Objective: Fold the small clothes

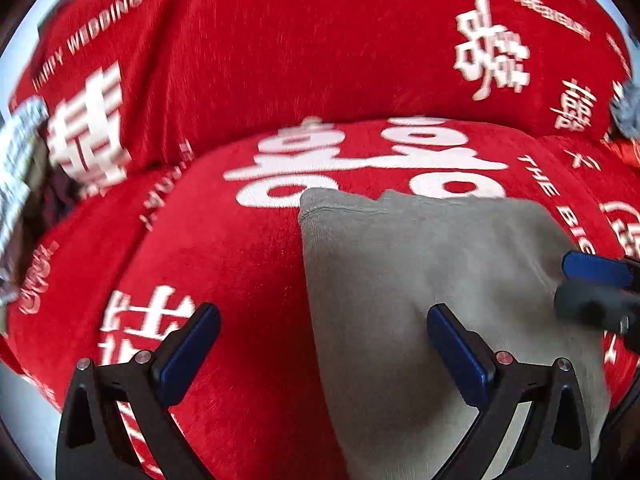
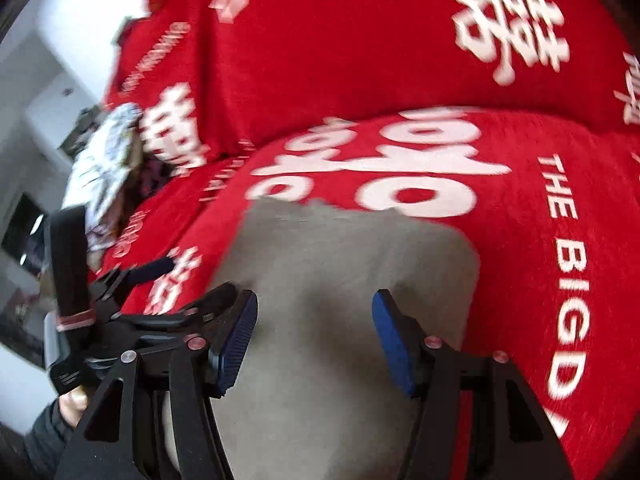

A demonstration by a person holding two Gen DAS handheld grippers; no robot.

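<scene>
A small grey garment (image 1: pixel 420 280) lies flat on a red sofa seat, folded into a rough rectangle; it also shows in the right wrist view (image 2: pixel 340 272). My left gripper (image 1: pixel 322 344) is open and empty, straddling the garment's left edge just above the fabric. My right gripper (image 2: pixel 314 340) is open and empty over the garment's near part. The right gripper's fingers (image 1: pixel 592 284) show at the right edge of the left wrist view. The left gripper (image 2: pixel 132 300) shows at the left of the right wrist view.
The sofa wears a red cover (image 1: pixel 240 260) with white lettering; its backrest (image 1: pixel 320 60) rises behind the seat. A patterned white item (image 2: pixel 104 160) lies at the seat's left end. A grey fuzzy object (image 1: pixel 626 108) sits at the far right.
</scene>
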